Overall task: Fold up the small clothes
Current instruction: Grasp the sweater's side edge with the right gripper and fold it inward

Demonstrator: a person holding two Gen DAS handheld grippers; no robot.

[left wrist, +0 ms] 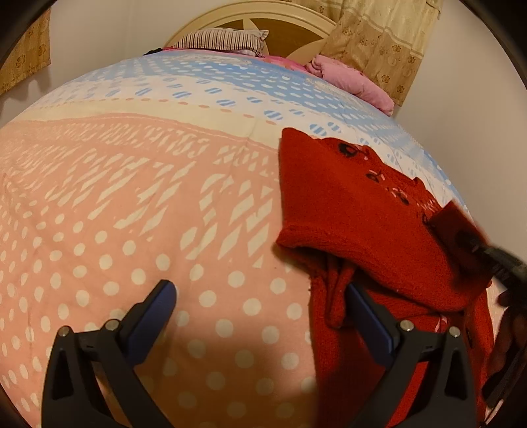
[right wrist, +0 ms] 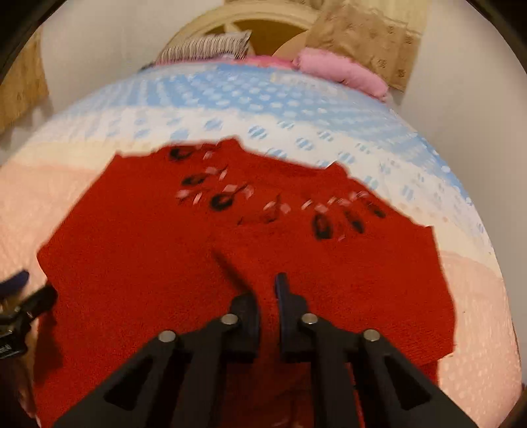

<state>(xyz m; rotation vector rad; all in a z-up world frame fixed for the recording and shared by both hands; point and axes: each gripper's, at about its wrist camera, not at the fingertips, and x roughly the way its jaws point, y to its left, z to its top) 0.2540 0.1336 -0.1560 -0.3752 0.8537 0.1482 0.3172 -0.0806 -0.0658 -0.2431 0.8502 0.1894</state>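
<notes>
Bed: covered by a quilt (left wrist: pixel 131 197), pink with white dots and dashes on the near half, pale blue and white on the far half.
Far end: cream headboard (left wrist: pixel 290 29) against a plain wall, with a striped pillow (left wrist: pixel 224 39) in front of it and a bunched pink blanket (left wrist: pixel 355 79) to its right.
Curtain (left wrist: pixel 378 39): beige with a flower print, hanging at far right behind the blanket.
Sweater (left wrist: pixel 346 204): red and fuzzy, lying on the quilt, with black and pink motifs across its far part. On the right side of the bed in the left wrist view; filling the middle in the right wrist view, which is blurred.
Sweater shape: partly doubled over, a thick folded edge on its left side, loose folds bunched at its near end.
Left gripper (left wrist: pixel 260 296): jaws spread wide, nothing clamped. Left finger over bare quilt; right finger tucked among the near folds of the sweater.
Right gripper (right wrist: pixel 263 286): jaws drawn together, above the near middle of the sweater. Seen from the left wrist at far right, pinching a raised flap of the sweater.
Hand: partly seen at the right edge, behind the right gripper, dark and blurred.
</notes>
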